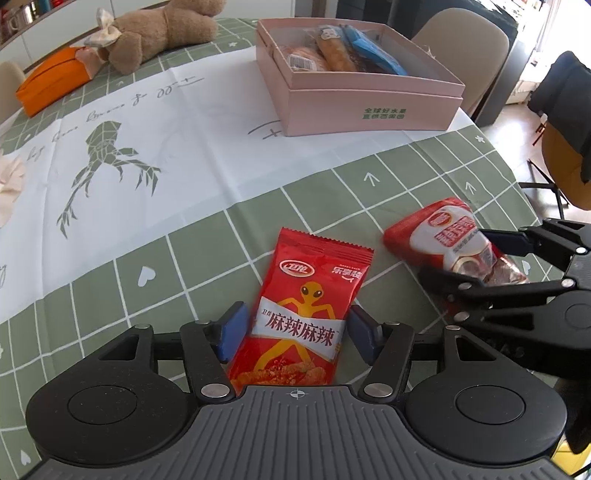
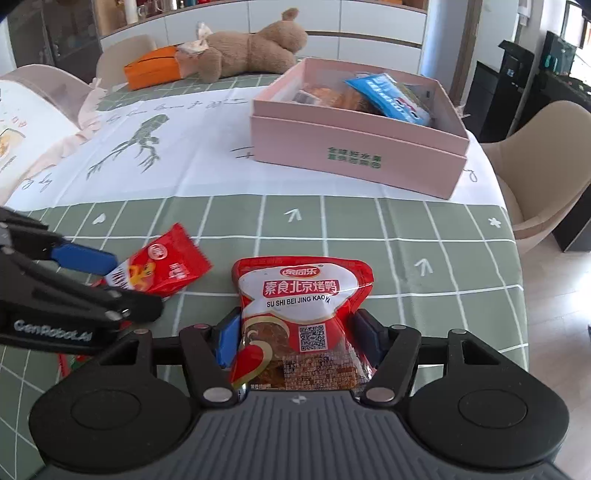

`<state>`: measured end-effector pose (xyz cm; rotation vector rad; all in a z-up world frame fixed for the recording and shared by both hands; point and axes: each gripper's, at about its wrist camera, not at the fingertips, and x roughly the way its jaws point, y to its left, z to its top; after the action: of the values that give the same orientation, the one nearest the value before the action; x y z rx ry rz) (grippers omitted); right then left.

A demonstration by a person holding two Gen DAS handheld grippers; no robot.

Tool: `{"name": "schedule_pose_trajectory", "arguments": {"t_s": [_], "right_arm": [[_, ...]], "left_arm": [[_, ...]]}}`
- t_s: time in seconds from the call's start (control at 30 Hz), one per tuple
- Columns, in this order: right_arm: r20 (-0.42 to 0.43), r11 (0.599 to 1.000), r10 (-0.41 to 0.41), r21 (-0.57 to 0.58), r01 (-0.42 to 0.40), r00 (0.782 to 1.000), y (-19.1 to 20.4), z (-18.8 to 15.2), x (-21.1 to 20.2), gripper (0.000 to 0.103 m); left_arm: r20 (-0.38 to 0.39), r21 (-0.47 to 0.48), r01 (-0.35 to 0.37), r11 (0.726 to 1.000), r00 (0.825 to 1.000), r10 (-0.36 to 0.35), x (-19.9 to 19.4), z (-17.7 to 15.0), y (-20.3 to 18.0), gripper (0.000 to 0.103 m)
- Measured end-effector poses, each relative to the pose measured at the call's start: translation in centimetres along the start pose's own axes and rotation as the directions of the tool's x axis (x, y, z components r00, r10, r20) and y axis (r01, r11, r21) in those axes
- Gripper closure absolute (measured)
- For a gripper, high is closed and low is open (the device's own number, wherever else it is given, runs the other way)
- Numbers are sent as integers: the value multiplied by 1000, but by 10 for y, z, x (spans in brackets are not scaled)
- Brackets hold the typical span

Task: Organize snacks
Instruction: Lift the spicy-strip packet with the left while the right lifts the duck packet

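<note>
My left gripper (image 1: 295,332) is shut on a red spicy-strip packet (image 1: 306,310) with an orange alien figure, its blue pads pressing both sides, low over the green checked tablecloth. My right gripper (image 2: 301,338) is shut on a red and white roast-duck snack packet (image 2: 303,321). The right gripper and its packet (image 1: 458,243) show at the right of the left wrist view. The left gripper and its packet (image 2: 166,266) show at the left of the right wrist view. A pink open box (image 1: 365,107) holding several snacks stands farther back on the table; it also shows in the right wrist view (image 2: 354,158).
A brown teddy bear (image 1: 162,29) and an orange tissue box (image 1: 51,83) lie at the far side of the table. A white cloth with a frog drawing (image 1: 110,155) covers the middle. Beige chairs (image 2: 535,173) stand around the table edge.
</note>
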<state>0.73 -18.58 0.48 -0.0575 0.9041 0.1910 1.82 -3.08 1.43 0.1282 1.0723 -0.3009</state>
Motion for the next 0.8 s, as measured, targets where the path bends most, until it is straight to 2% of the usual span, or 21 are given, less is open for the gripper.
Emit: {"name": "schedule_pose_trajectory", "arguments": {"t_s": [0.1,0.17,0.27,0.37,0.43,0.53,0.6,0.7,0.73,0.77,0.8], "right_arm": [[-7,1000,-5,11,5,1000,-8,-4,-2,38],[-14,1000,-16,21,16,1000,-12,-5,-2,30],[-20,999,-29,37,29,999,-16,-9,-1,21],[-16,999,-31,42,32,999,-18,-12,-2,17],[-16,999,-31,42,32,999,-18,-13,-3,17],[-16,999,-29,45,30,999,-19,-13,-3,17],[-21,998,-30,48,31,999,-19,-12,-2,16],[-38,999,-21,29,23,999,-16,-8,-3,21],[-47,1000,-12,14,13,999,-14,-6,-4,28],[-52,1000,7,-2,-7,999,-12,-4,-6,43],[-65,1000,19,-16,-20,998,-9,-2,-8,44]], "left_arm": [[4,37,38,999,999,-38,4,6,-1,26],[-1,105,75,992,997,-75,8,10,-1,23],[-35,219,104,970,994,-99,9,11,-4,22],[-57,279,118,953,993,-106,6,6,-4,22],[-57,281,112,953,993,-100,4,2,-4,22],[-49,209,103,972,994,-95,3,2,1,27],[-50,157,82,984,996,-75,2,5,4,37],[-60,123,72,990,996,-65,0,2,5,38],[-57,134,66,989,997,-58,-1,0,4,38],[-52,148,56,987,997,-49,-1,-2,2,39],[-47,160,43,986,998,-36,0,-3,-1,39]]}}
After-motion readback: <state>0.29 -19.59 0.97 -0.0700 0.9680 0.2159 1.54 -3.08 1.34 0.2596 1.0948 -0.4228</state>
